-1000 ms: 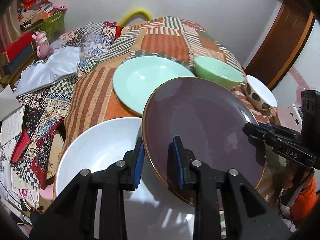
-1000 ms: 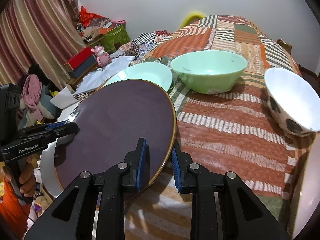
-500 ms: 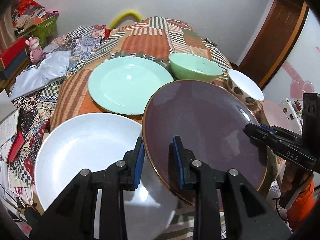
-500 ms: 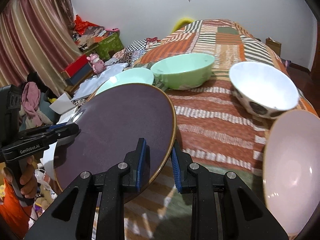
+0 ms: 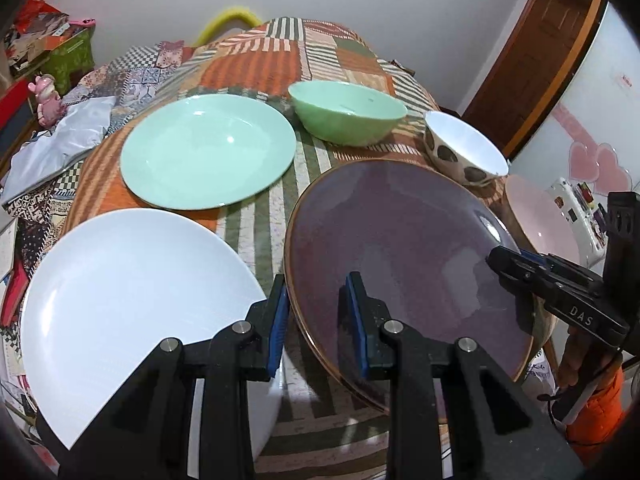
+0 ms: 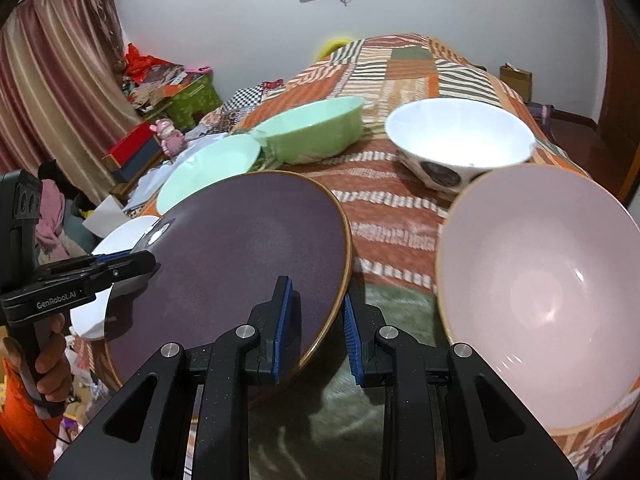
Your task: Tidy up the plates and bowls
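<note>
Grippers pitched down: your left gripper (image 5: 316, 320) and right gripper (image 6: 316, 320) both clamped narrow on opposite rims of the purple plate (image 5: 400, 248), held tilted above the bedspread (image 5: 256, 60), between white plate (image 5: 128, 280) and pink bowl (image 6: 540, 280).

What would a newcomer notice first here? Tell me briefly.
The dark purple plate, held off the patchwork bedspread by the left tool and right tool on opposite rims. Beyond it lie a mint plate and a green bowl.
</note>
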The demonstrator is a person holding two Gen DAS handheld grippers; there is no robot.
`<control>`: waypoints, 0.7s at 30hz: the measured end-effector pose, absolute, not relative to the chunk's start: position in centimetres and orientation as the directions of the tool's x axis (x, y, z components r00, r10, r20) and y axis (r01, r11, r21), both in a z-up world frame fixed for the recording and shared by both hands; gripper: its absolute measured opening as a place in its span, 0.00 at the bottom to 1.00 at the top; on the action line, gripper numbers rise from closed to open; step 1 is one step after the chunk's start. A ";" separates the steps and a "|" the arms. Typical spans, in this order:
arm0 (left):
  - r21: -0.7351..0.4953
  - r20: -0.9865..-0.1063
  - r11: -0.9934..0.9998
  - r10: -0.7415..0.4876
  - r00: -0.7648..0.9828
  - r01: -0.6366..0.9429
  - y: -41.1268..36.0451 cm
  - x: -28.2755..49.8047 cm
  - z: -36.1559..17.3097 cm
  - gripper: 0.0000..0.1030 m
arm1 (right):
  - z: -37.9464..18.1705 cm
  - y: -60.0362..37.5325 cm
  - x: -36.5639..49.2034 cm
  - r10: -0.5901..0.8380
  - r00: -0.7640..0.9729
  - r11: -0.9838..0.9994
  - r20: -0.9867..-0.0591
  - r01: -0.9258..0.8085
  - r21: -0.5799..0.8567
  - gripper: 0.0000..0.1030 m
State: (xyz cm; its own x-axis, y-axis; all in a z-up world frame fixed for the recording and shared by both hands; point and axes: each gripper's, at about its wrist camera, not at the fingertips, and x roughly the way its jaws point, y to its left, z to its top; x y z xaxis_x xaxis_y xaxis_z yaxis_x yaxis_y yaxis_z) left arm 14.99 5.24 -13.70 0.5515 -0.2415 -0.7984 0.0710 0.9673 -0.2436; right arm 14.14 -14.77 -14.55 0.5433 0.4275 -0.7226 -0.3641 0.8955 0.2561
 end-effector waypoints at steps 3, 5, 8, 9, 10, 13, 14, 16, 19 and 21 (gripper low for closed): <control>-0.246 -0.807 0.967 -0.243 0.538 0.067 5.0 15.2 -14.3 0.26 | -14.6 -14.8 13.8 0.405 0.560 0.904 -0.723 -0.366 0.222 0.22; -0.249 -0.810 0.966 -0.245 0.532 0.065 5.0 15.3 -14.7 0.26 | -14.7 -14.7 13.8 0.398 0.562 0.906 -0.725 -0.366 0.214 0.22; -0.247 -0.814 0.967 -0.240 0.529 0.059 5.0 15.3 -15.1 0.26 | -15.1 -14.7 13.8 0.394 0.555 0.907 -0.733 -0.363 0.212 0.22; -0.247 -0.815 0.967 -0.239 0.528 0.058 5.1 15.3 -15.2 0.26 | -15.2 -14.7 13.7 0.393 0.553 0.907 -0.735 -0.363 0.212 0.22; -0.248 -0.817 0.967 -0.239 0.524 0.054 5.1 15.3 -15.4 0.26 | -15.4 -14.7 13.7 0.390 0.551 0.908 -0.738 -0.361 0.211 0.22; -0.249 -0.819 0.967 -0.241 0.521 0.055 5.1 15.3 -15.7 0.26 | -15.8 -14.9 13.9 0.396 0.540 0.908 -0.743 -0.353 0.226 0.23; -0.245 -0.818 0.968 -0.238 0.523 0.057 5.1 15.2 -15.7 0.26 | -15.8 -15.0 13.9 0.399 0.537 0.907 -0.743 -0.351 0.234 0.23; -0.228 -0.819 0.972 -0.226 0.528 0.062 4.8 15.1 -15.7 0.26 | -15.9 -15.0 13.8 0.400 0.535 0.907 -0.744 -0.350 0.236 0.24; -0.227 -0.823 0.972 -0.224 0.522 0.060 4.9 15.2 -16.0 0.26 | -15.8 -14.7 13.6 0.386 0.540 0.911 -0.748 -0.352 0.216 0.24; -0.244 -0.822 0.968 -0.237 0.518 0.056 5.1 15.3 -16.0 0.26 | -15.7 -14.6 13.5 0.376 0.543 0.914 -0.751 -0.351 0.203 0.25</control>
State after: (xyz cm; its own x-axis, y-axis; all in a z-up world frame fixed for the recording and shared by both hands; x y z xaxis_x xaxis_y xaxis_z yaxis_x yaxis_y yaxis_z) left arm 15.28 5.14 -16.05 0.5180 -0.2375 -0.8218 0.0560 0.9680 -0.2445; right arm 13.51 -14.58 -15.73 0.5432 0.3758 -0.7508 -0.3514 0.9139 0.2031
